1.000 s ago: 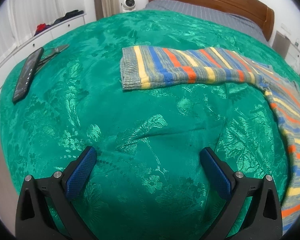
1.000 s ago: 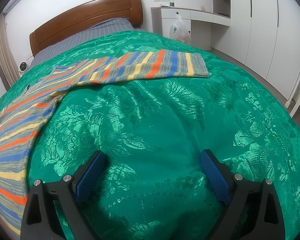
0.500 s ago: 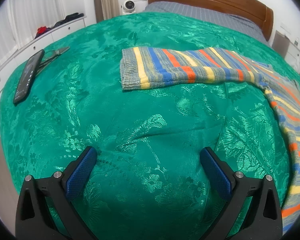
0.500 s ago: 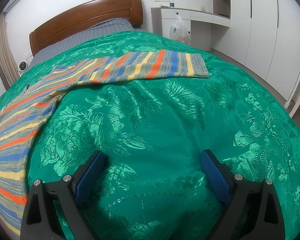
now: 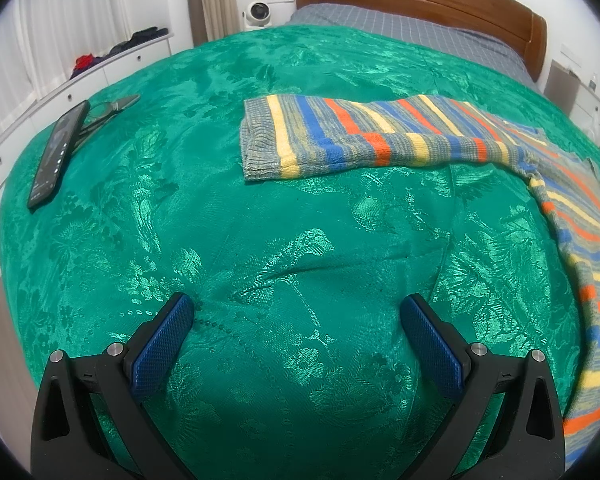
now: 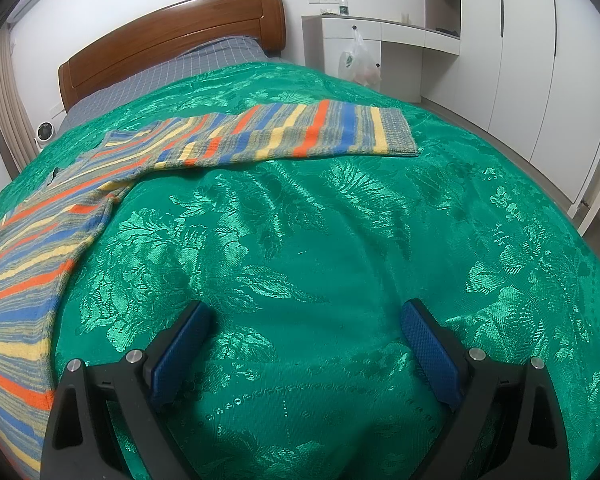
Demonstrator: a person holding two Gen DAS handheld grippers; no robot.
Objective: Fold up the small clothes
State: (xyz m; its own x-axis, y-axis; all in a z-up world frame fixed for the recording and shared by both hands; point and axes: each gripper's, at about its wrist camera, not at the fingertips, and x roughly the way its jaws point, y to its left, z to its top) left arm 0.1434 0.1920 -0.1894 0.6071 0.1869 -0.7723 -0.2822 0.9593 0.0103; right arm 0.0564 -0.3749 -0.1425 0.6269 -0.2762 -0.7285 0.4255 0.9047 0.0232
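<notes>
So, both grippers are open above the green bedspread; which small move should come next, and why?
Probably move the left gripper forward to the grey ribbed cuff of the striped knitted sweater. Both sleeves lie spread flat, the right gripper is likewise empty, and no fold is begun.

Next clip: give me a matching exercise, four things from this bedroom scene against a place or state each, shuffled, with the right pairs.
Things:
1. striped sweater
2. phone
3. plastic bag
4. left gripper

Places or states:
A. hanging on the white desk unit
B. open, over bare bedspread
C. at the bedspread's edge, beside the glasses
D. spread flat, sleeves stretched out

Pairs: 1-D, 2-C, 3-A, 4-B
</notes>
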